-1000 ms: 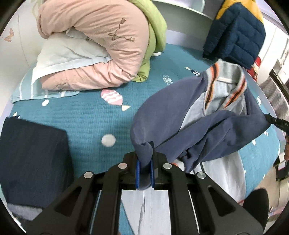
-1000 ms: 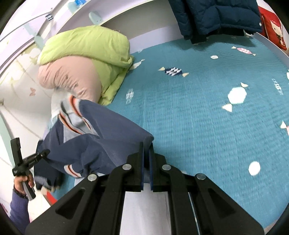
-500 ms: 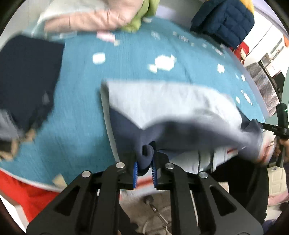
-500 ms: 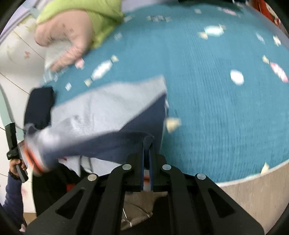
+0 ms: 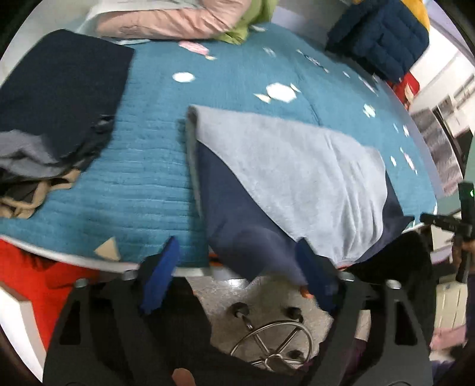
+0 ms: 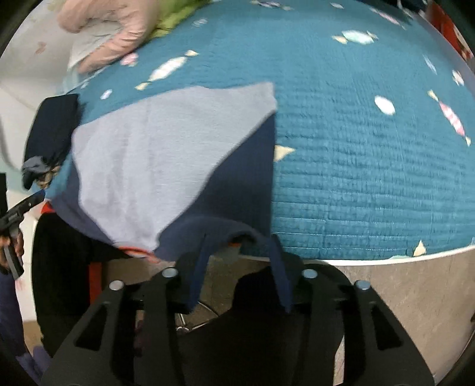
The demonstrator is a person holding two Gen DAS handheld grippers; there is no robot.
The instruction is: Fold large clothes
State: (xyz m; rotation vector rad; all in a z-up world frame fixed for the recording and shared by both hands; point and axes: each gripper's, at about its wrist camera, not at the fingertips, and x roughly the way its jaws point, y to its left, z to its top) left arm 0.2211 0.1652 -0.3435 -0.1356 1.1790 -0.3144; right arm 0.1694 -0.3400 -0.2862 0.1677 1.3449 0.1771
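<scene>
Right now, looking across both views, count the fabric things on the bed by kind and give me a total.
Garment being folded: 1, the grey and navy top
Folded clothes stacks: 1, the dark pile
Puffy jackets: 1, navy and yellow
Bundled bedding: 1, the pink and green quilts
Bed covers: 1, the teal quilt
Total: 5

A home bedroom. A bed takes up most of both views, covered by a teal quilted bedspread (image 5: 148,166) printed with pale candy shapes. At its far end lie a pink padded duvet (image 5: 175,20) and a lime-green quilt (image 5: 252,20), bundled together. A navy puffer jacket with a yellow patch (image 5: 383,38) sits at the far corner, and a stack of folded dark clothes (image 5: 56,98) rests on the bedspread. Beyond the bed's near edge shows a speckled stone-look floor (image 6: 400,297).
</scene>
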